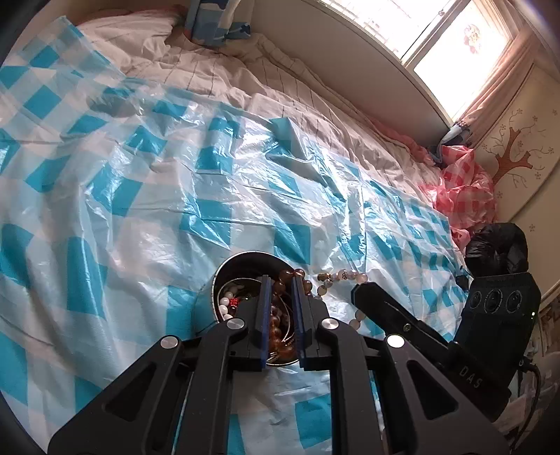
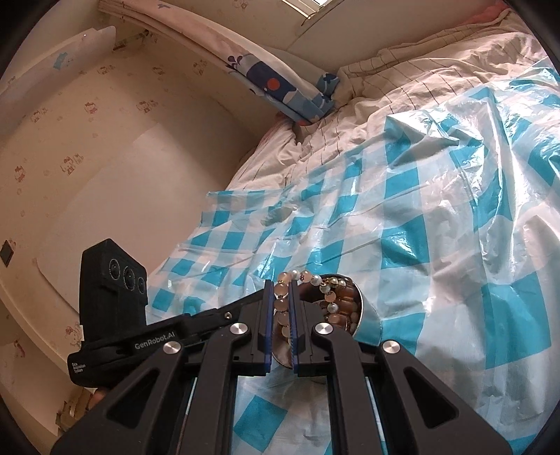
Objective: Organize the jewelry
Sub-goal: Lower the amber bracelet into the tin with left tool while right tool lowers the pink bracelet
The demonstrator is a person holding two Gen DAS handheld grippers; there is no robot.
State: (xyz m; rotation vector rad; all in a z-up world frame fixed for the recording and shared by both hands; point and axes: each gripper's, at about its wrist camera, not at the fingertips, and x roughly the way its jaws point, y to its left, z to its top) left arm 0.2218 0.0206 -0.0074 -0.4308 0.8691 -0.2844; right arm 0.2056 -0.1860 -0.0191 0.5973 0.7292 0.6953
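A small round metal tin (image 1: 224,276) sits on a blue-and-white checked plastic sheet (image 1: 140,196) on a bed. It holds white, red and brown beads. My left gripper (image 1: 280,280) is over the tin, its jaws close together around a brown bead bracelet (image 1: 278,327). A pale pink and white bead bracelet (image 1: 341,276) trails out of the tin to the right. In the right wrist view my right gripper (image 2: 279,285) is shut on that pale bracelet (image 2: 281,304) beside the tin (image 2: 364,308). The right gripper also shows in the left wrist view (image 1: 360,292).
A white striped quilt (image 1: 217,73) and a blue patterned pillow (image 1: 217,24) lie at the bed's far end. A pink checked plastic bag (image 1: 462,189) and a black bag (image 1: 497,245) lie at the right bed edge. A wall (image 2: 87,168) runs along the left.
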